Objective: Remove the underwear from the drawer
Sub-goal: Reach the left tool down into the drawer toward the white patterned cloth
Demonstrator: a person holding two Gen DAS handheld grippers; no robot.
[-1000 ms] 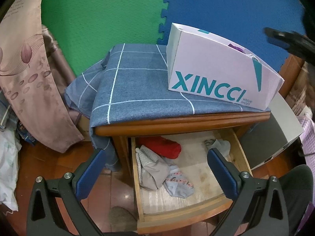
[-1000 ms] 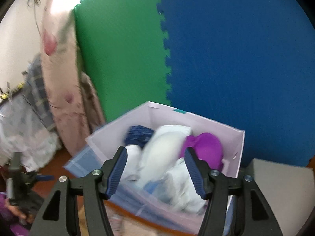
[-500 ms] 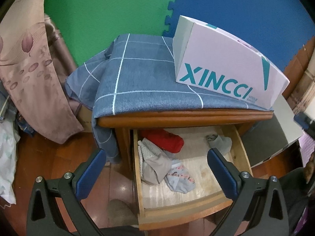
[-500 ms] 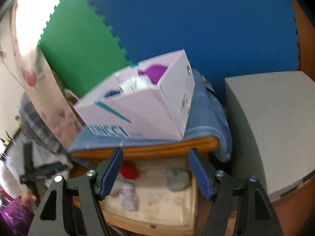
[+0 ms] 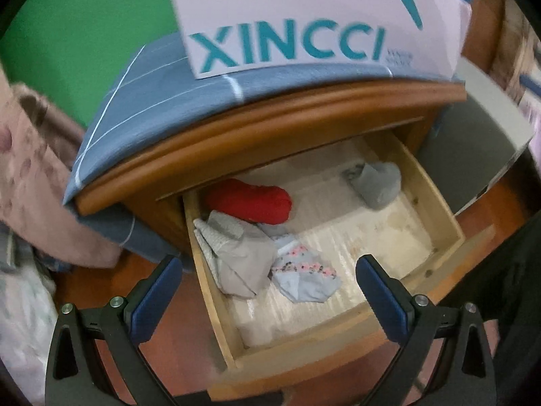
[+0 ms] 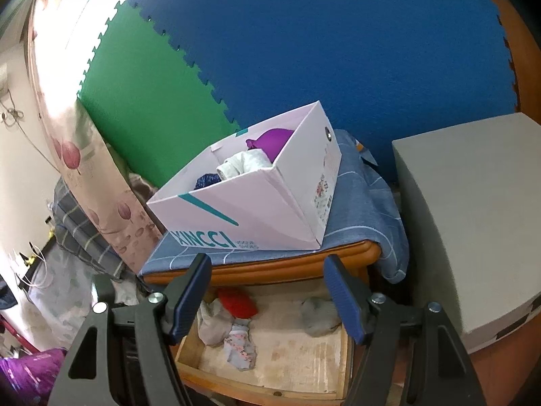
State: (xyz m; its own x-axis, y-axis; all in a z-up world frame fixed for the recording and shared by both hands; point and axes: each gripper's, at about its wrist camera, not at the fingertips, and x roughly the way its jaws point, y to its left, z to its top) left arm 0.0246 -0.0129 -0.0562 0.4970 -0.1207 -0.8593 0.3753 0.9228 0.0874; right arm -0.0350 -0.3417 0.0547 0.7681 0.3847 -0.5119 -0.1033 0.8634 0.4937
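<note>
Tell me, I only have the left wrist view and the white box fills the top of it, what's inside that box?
Observer: The XINCCI box is open on top and holds clothing: a purple piece, a white one and a dark blue one.
Operator: And is the right gripper holding anything?
Observer: No, the right gripper is open and empty, poised above the open drawer.
Operator: What's to the right of the nightstand?
Observer: A grey block stands right beside it, its top higher than the nightstand's blue cloth.
</note>
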